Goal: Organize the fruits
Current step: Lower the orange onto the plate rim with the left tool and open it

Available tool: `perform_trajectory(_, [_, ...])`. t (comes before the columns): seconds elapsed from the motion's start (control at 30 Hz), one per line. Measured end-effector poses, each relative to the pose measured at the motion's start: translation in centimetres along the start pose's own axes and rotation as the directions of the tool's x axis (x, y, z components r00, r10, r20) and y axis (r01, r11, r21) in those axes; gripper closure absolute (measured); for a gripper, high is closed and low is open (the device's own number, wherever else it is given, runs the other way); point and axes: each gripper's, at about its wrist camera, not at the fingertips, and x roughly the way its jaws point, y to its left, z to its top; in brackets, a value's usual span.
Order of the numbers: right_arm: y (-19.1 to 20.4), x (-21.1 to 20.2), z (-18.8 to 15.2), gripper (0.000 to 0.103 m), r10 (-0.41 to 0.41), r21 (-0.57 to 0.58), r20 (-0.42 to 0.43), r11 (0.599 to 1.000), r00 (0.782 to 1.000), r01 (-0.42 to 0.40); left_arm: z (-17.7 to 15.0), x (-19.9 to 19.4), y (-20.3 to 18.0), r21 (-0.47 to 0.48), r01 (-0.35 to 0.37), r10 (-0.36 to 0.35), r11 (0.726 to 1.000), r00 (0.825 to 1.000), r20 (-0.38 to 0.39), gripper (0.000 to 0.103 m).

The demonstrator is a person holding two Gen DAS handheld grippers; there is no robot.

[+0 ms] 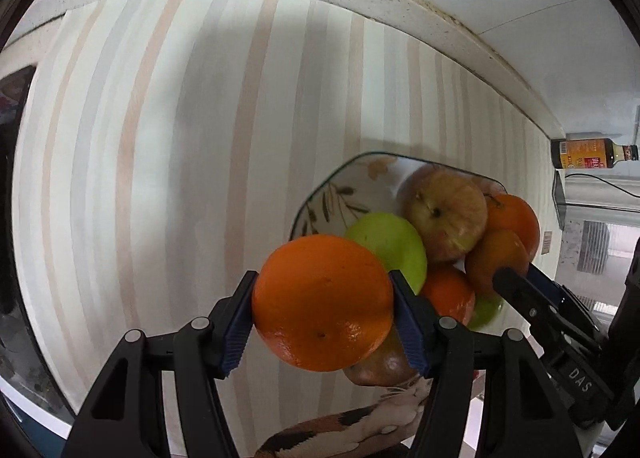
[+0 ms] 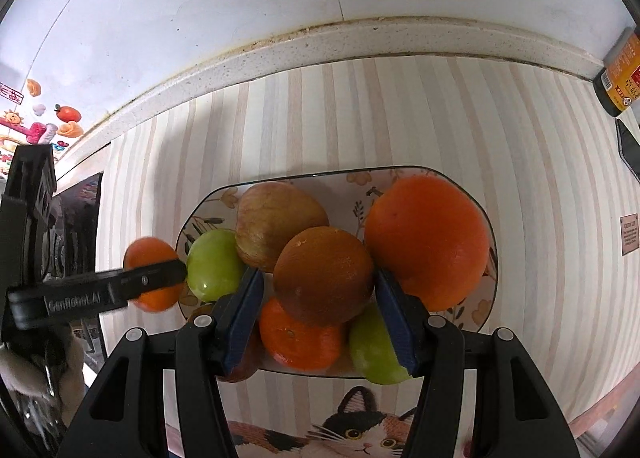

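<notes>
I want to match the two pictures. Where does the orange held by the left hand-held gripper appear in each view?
Left wrist view: the round bright orange sits low in the centre, clamped between the blue pads of the left hand-held gripper.
Right wrist view: the same orange is at the left, partly behind a black finger.
Shared landmark: the flower-patterned plate.

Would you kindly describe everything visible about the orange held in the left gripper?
The orange is round, bright and glossy, with finely pitted skin and a small dark speck low on its front. The left gripper clamps it between blue ribbed pads on its two sides. It hangs just left of the plate, over the plate's left edge and the striped counter, partly hiding the green apple behind.
</notes>
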Motion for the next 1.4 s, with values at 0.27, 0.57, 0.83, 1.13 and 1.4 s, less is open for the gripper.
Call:
perform_trajectory(0.27, [-0.3,0.0,0.1,0.042,0.013,0.003,-0.005,1.000,1.000,-0.012,-0.9,0.1,1.5,-0.127,0.112,-0.117,0.985,0.992,-0.034,0.041])
perform_trajectory(0.57, [0.0,0.3,0.3,0.042,0.003,-0.002,-0.005,1.000,1.000,-0.003,-1.1,-0.2,2.2,-0.163,0.126,-0.136,0.978,0.990,-0.048,0.039])
perform_trajectory(0.83, [-0.2,0.1,0.5,0.042,0.017,0.007,0.003,1.000,1.000,-0.018,-1.2,-0.7,2.6,-0.167,0.160,-0.169,0.973,0.985,-0.040,0.024])
perform_trajectory(1.13, [-0.1,-0.6,0.9,0.041,0.027,0.016,0.021,0.999,0.999,-0.027,-1.7,-2.5,2.2,-0.108,0.104,-0.106,0.989,0.994,-0.016,0.024])
perform_trajectory(1.4, [0.0,-1.8,0.8,0.022,0.014,0.023,0.049,1.000,0.999,-0.015,-2.4,-5.5,1.2,-0.034,0.003,0.000,0.999,0.997,0.079,0.024])
